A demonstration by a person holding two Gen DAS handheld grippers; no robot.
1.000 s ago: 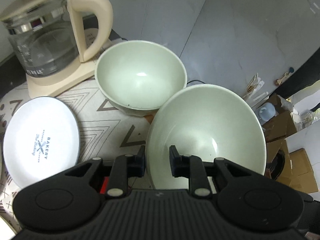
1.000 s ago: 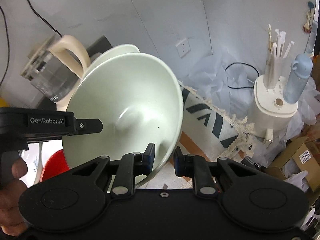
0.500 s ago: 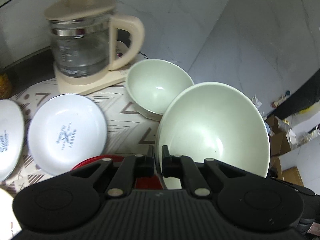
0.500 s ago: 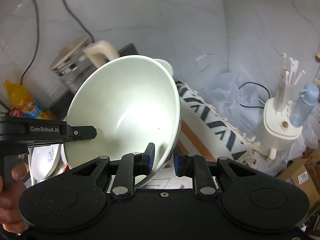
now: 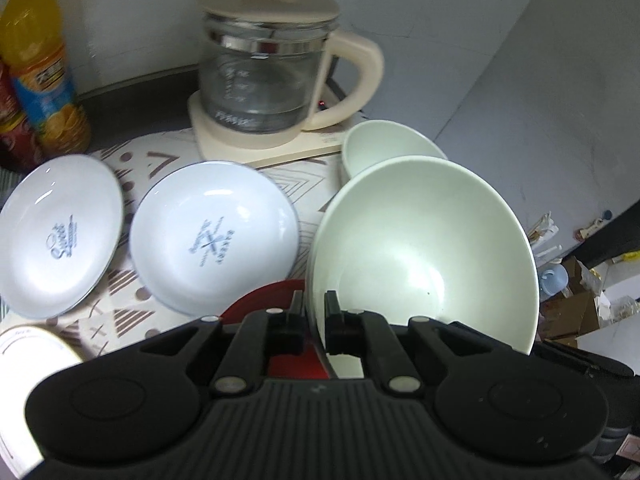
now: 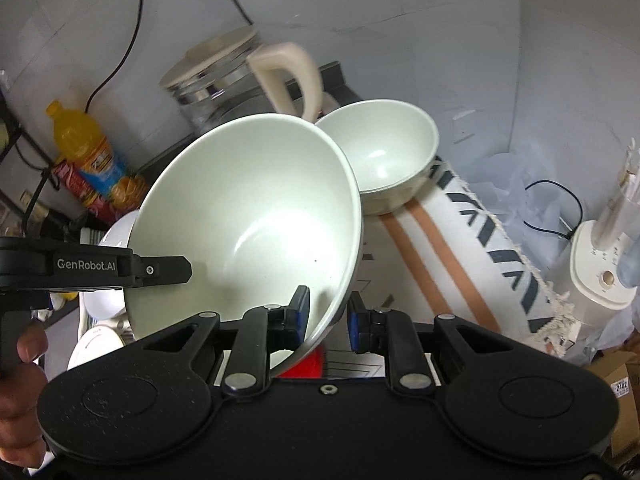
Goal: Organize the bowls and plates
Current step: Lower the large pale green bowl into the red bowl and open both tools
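Both grippers pinch one big, glossy pale-green bowl (image 5: 424,248) by its thin rim: left gripper (image 5: 314,312) and right gripper (image 6: 327,312), tilted over the patterned tabletop (image 5: 304,178).

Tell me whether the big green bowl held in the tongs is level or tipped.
Tipped. The large bowl is gripped by its rim in both tongs, right and left, its opening tilted sideways, unlike the smaller bowl sitting upright behind it.

- Ahead of the left tongs, two white plates (image 5: 214,236) lie side by side, the glass kettle (image 5: 264,80) behind.
- Right tongs: small bowl (image 6: 388,156) ahead; bare striped cloth (image 6: 460,248) further right.
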